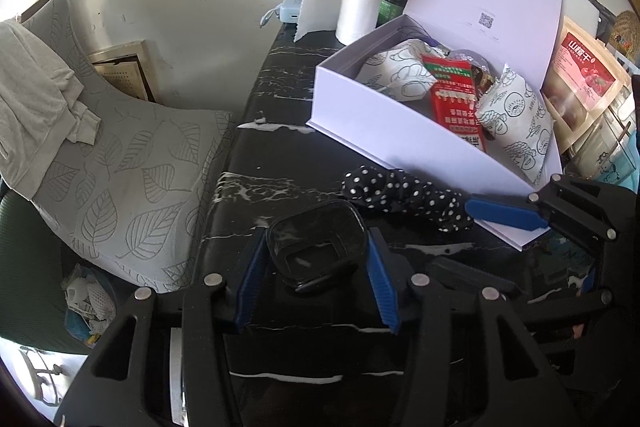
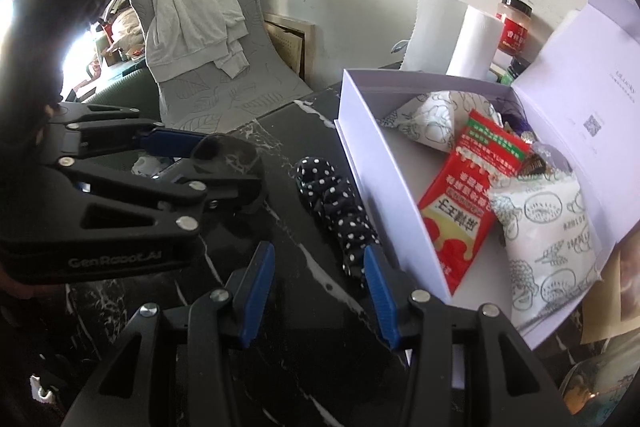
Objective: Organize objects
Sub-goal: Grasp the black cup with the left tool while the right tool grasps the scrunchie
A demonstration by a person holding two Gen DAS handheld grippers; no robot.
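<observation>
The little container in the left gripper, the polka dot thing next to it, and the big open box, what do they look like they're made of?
Small container: looks like clear smoky plastic, glossy; the marbled tabletop shows through it.
Polka-dot item: soft fabric, black with white dots, gathered in ruffles, probably a scrunchie.
Open box: seems rigid paperboard, matte pale lilac, with crisp folded edges and a hinged lid.
</observation>
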